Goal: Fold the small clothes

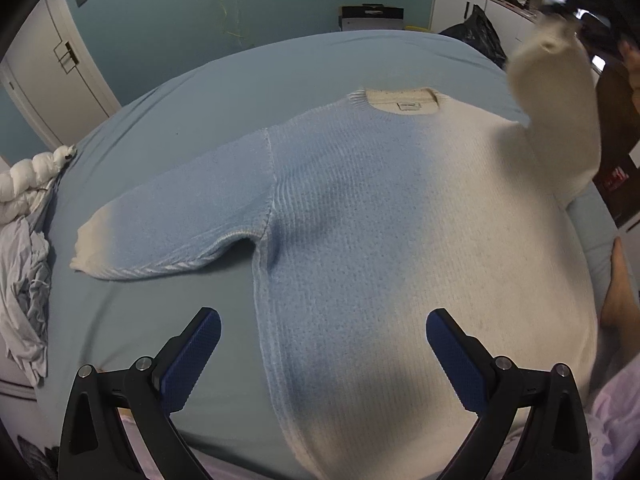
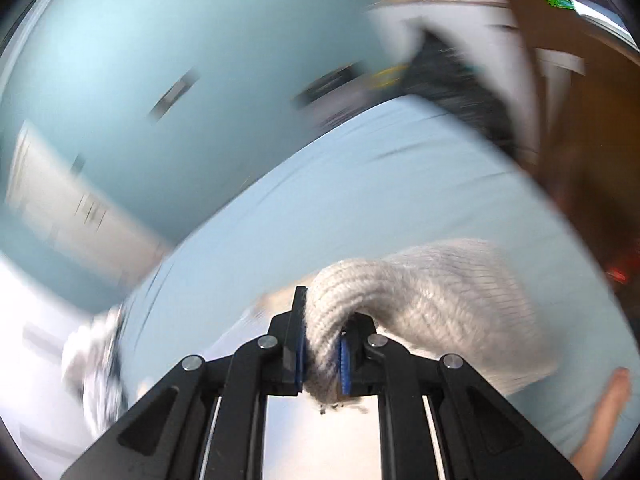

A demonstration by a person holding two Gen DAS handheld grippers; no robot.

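A: On the bed (image 1: pixel 168 92), blue sheet, a knit sweater (image 1: pixel 360 220) lies flat, front down, collar away from the left camera, label showing inside the neck. Colour runs from blue on its left half to cream on its right.

B: Left tongs?

A: Left gripper (image 1: pixel 323 344) hangs low over the hem end, fingers spread wide, blue pads (image 1: pixel 192 360) facing each other. Nothing between them. One finger is over bare sheet, the other over the sweater body.

B: And the right?

A: Right gripper (image 2: pixel 322 354) is pressed together on the cream sleeve cuff (image 2: pixel 332 316). Ribbed knit bunches between the blue pads and folds over the top of one finger. The right view is heavily motion-blurred.

B: Where does that sleeve sit?

A: Raised off the bed. In the left view the right sleeve (image 1: pixel 560 92) stands up from the shoulder, cuff highest, blurred. The other sleeve (image 1: pixel 168 224) lies flat, stretched out sideways, cream cuff at its end.

B: Surroundings?

A: Crumpled pale cloth (image 1: pixel 24 300) and a white puffy quilt (image 1: pixel 28 176) at the bed's left edge. A bare foot (image 1: pixel 618 284) rests at the right edge. Teal wall (image 1: pixel 160 20) behind, white door (image 1: pixel 48 80) at left.
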